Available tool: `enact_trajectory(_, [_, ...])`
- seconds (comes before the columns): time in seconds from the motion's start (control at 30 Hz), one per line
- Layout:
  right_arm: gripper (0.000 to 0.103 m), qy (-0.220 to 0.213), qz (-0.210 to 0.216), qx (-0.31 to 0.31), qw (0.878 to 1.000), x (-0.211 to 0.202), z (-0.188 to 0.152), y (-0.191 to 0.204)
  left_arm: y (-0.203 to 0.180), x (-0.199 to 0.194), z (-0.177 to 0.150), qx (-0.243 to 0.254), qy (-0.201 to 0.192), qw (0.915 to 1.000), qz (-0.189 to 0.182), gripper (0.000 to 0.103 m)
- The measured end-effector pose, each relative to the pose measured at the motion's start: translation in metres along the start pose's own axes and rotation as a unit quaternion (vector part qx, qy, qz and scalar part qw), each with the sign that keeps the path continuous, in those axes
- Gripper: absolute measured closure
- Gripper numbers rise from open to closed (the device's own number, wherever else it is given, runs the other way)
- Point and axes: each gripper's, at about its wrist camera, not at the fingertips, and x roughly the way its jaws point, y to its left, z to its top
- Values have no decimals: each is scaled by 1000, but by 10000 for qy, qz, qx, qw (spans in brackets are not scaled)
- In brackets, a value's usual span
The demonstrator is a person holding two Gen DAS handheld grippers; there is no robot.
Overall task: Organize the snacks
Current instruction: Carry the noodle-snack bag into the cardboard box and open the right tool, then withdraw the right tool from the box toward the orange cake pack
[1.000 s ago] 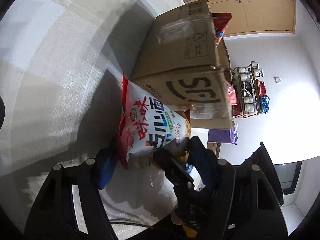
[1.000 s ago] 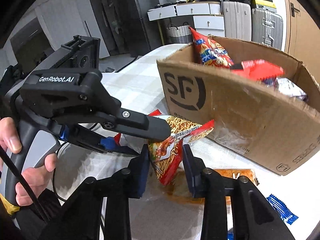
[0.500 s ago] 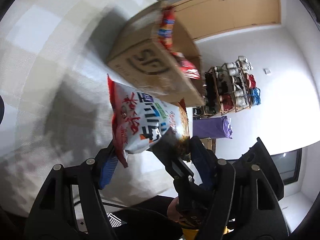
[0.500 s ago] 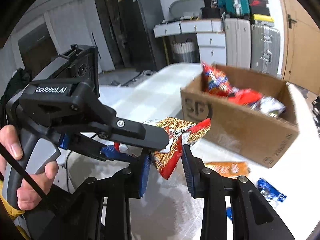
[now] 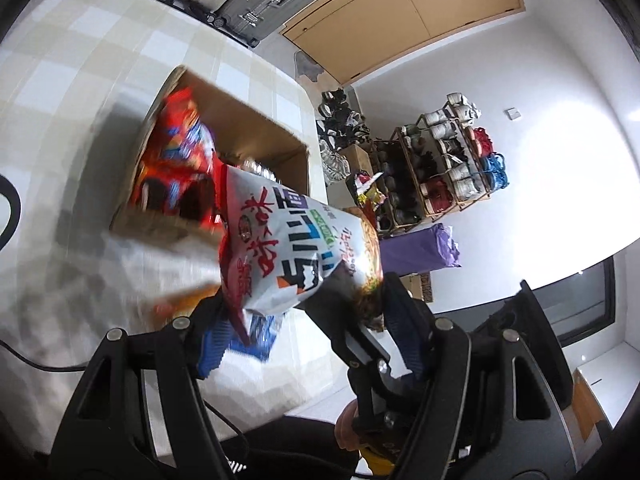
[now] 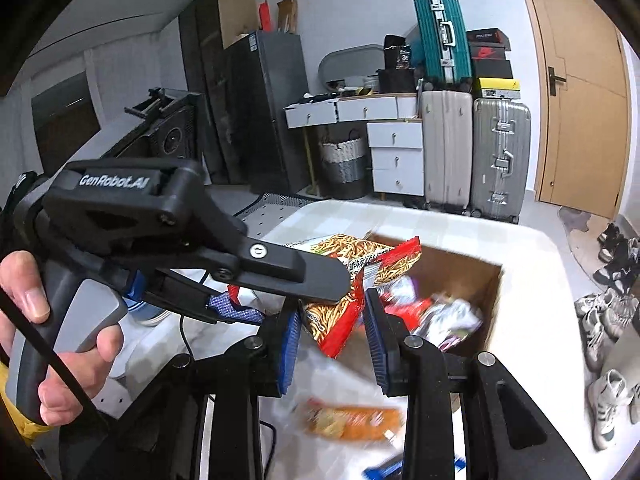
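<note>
Both grippers pinch one noodle packet (image 5: pixel 296 248) in the air: the left gripper (image 5: pixel 304 328) across its width, the right gripper (image 6: pixel 332 332) on one end. It hangs above the table (image 5: pixel 80 80), over the near edge of the open cardboard box (image 6: pixel 460 272) of snacks.

Noodle packet (image 6: pixel 340 280) in both claws

The cardboard box (image 6: pixel 460 280) stands open-topped (packets fill its floor); its near wall blocks level entry.
</note>
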Motion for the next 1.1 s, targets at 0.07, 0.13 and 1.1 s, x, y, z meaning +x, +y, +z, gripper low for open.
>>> enact_trajectory(0.07, [72,20,-24,98,9999,8,5,-12,0,13,16,-23,85,9999,99,36])
enact_trajectory(0.13, [72,69,-52,276,9996,22,8,-28,3,32,32,-106,204,9997,122,36])
enact_trajectory(1.1, [14,-116,-686,938,9932,-52,-42,-44,-21,30,-34,901,213,9935,669,1])
